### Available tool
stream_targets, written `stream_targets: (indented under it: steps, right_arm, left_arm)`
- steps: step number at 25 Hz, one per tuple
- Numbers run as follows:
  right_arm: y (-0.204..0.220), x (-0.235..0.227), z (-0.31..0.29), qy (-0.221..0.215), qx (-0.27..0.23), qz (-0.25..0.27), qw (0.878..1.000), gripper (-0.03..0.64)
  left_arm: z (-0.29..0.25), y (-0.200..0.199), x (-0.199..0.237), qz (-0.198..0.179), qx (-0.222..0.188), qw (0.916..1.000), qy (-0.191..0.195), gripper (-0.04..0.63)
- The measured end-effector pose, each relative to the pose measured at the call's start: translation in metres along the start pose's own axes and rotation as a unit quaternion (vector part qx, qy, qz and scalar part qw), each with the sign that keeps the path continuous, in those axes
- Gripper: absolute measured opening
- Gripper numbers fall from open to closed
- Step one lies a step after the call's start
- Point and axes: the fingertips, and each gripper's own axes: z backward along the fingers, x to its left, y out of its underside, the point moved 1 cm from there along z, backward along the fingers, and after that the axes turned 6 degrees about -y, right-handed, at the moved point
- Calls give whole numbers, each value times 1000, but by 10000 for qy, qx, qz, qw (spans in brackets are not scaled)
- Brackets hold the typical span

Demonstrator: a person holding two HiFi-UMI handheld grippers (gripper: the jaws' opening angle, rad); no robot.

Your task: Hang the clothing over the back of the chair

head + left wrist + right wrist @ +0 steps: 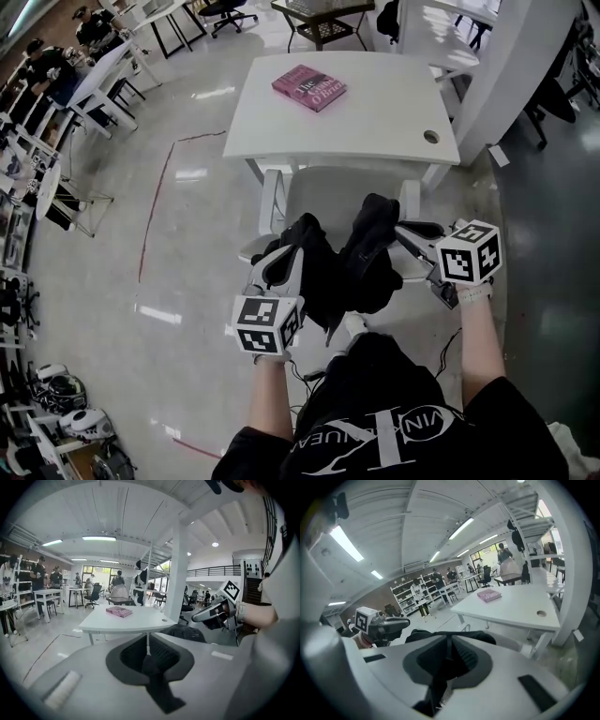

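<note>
My left gripper (284,265) and right gripper (405,231) each clamp a fold of the black clothing (342,267), bunched over the chair (328,187) seat's near edge; thin bites may slip; the back seems hidden beneath, so the drape could miss.

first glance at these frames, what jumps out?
A black fabric garment hangs bunched at the centre of the head view. The left gripper and the right gripper are each shut on one side of it, above the white chair. Beyond them, a pink book lies on the white rectangular table.
</note>
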Motion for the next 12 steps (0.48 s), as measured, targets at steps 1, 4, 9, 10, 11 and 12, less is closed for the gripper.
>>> stream_targets:
  steps: [1,4,9,10,11,12]
  right_arm:
    - [-1,4,0,8,-83,37,10000,38]
    - [-5,14,3,3,-357,153,9992,34]
    - [-11,34,11,141,-594,445,9971,28]
    - [-11,39,13,166,-633,506,9966,26]
    - [-12,43,15,185,-687,559,9959,26]
    - [-12,47,17,199,-755,606,9951,25]
  left_arm:
    - [3,0,1,42,-63,10000,-14,23]
    - [9,4,4,110,-157,9998,-8,11]
    - [24,-3,6,122,-265,9995,-100,11]
    - [27,-2,7,121,-290,9994,-116,11]
    - [31,-2,7,125,-324,9993,-143,11]
    - [34,-2,8,127,-364,9991,-174,11]
